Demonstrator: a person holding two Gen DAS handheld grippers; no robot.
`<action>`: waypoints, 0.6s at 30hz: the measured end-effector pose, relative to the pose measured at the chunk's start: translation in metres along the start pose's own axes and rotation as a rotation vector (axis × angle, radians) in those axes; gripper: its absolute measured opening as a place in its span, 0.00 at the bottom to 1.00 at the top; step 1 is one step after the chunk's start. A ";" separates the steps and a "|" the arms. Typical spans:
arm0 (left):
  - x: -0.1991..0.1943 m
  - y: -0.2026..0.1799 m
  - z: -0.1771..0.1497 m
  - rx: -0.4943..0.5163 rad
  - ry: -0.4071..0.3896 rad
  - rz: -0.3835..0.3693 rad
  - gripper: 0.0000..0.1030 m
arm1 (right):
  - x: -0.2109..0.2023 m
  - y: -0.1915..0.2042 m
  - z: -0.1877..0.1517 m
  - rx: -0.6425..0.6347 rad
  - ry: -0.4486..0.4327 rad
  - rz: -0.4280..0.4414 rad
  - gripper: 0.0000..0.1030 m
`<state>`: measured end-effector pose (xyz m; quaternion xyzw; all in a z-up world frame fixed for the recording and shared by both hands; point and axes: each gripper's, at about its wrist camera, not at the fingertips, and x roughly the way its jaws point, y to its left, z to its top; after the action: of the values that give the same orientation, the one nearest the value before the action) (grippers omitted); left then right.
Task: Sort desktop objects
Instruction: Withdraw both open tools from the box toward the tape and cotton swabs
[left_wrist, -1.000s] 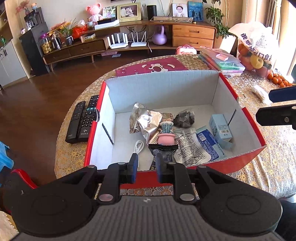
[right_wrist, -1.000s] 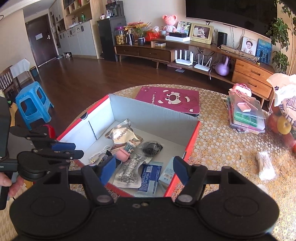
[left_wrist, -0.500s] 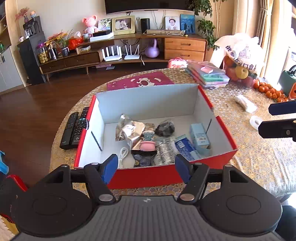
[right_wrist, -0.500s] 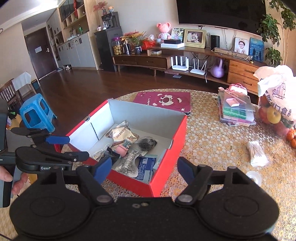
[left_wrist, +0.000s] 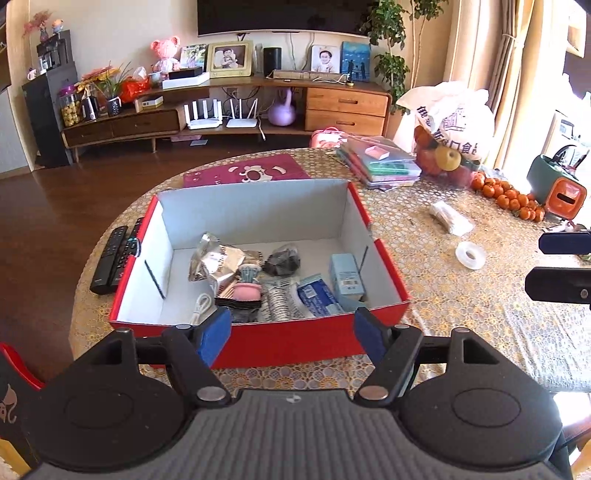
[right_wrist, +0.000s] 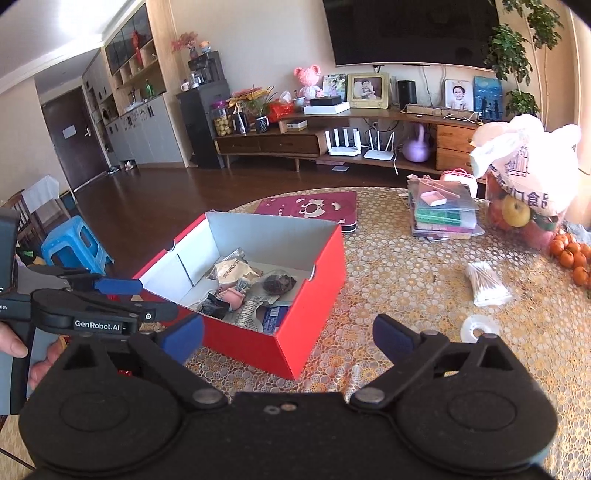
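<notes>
A red box (left_wrist: 258, 339) with a white inside stands on the round table. It holds a silver foil bag (left_wrist: 214, 258), a pink item (left_wrist: 245, 291), a dark pouch (left_wrist: 282, 260), a light blue carton (left_wrist: 345, 275), a blue packet (left_wrist: 317, 299) and a white cable (left_wrist: 201, 306). My left gripper (left_wrist: 291, 332) hangs open before the box's near wall, holding nothing. My right gripper (right_wrist: 288, 334) is open too, off the box's (right_wrist: 314, 295) right corner. A tape roll (right_wrist: 480, 326) and a cotton swab pack (right_wrist: 487, 284) lie on the cloth to its right.
Two remotes (left_wrist: 110, 264) lie left of the box and a maroon mat (left_wrist: 247, 173) behind it. A stack of plastic cases (left_wrist: 380, 162), a fruit bag (left_wrist: 450, 125), loose oranges (left_wrist: 509, 197) and a green holder (left_wrist: 554, 184) fill the far right. A blue stool (right_wrist: 77, 247) stands beside the table.
My left gripper went from shut to open and drew back from the box. The right gripper also pulled back and rose, staying open, so more of the table shows.
</notes>
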<state>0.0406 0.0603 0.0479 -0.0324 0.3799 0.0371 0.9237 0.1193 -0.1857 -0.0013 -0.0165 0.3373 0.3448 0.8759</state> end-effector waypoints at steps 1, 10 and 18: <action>-0.001 -0.003 0.000 -0.003 -0.004 -0.007 0.75 | -0.003 -0.002 -0.002 0.002 -0.006 -0.005 0.97; -0.001 -0.024 -0.003 0.007 -0.011 -0.052 0.81 | -0.020 -0.022 -0.023 0.058 -0.045 -0.064 1.00; 0.008 -0.039 -0.004 0.004 0.002 -0.074 0.87 | -0.020 -0.039 -0.040 0.081 -0.027 -0.118 1.00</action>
<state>0.0475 0.0217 0.0407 -0.0448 0.3795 0.0021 0.9241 0.1092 -0.2376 -0.0281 0.0037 0.3377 0.2790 0.8989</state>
